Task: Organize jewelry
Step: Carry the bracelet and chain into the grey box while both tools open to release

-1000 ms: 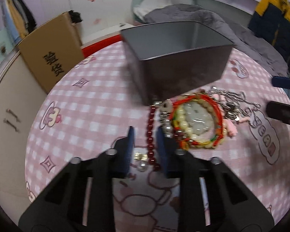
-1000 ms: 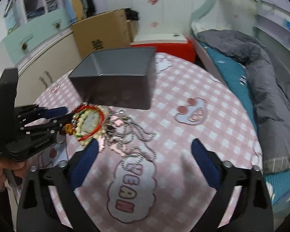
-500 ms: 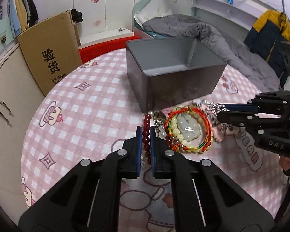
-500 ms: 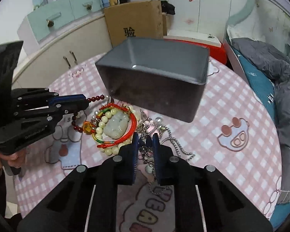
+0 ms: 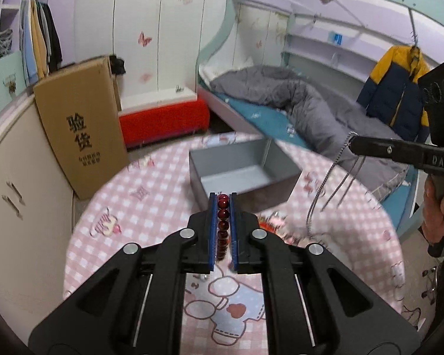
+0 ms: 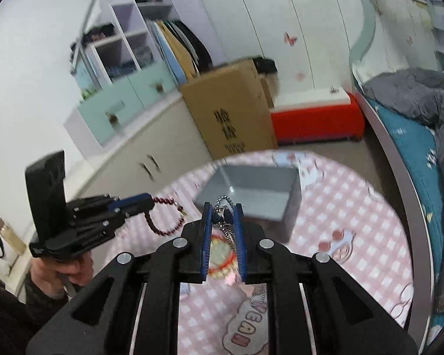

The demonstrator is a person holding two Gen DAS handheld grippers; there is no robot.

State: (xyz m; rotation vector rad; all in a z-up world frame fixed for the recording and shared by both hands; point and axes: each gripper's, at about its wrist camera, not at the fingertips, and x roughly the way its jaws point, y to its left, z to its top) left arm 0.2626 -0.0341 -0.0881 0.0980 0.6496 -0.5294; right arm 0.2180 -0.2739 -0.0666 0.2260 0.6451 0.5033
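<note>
Dark red bead bracelet (image 5: 223,222) lengthwise between pads, loop hanging down

On the cardboard box (image 5: 80,127) leaning by the cabinet, far off to the left of my jaws, I read two large black characters, 验货, with a smaller line beneath that was too fine to make out. My right gripper (image 5: 352,141) carried the letters "DAS" on its body. The tablecloth (image 6: 355,207) just below my right jaws read "BEAN".
</note>
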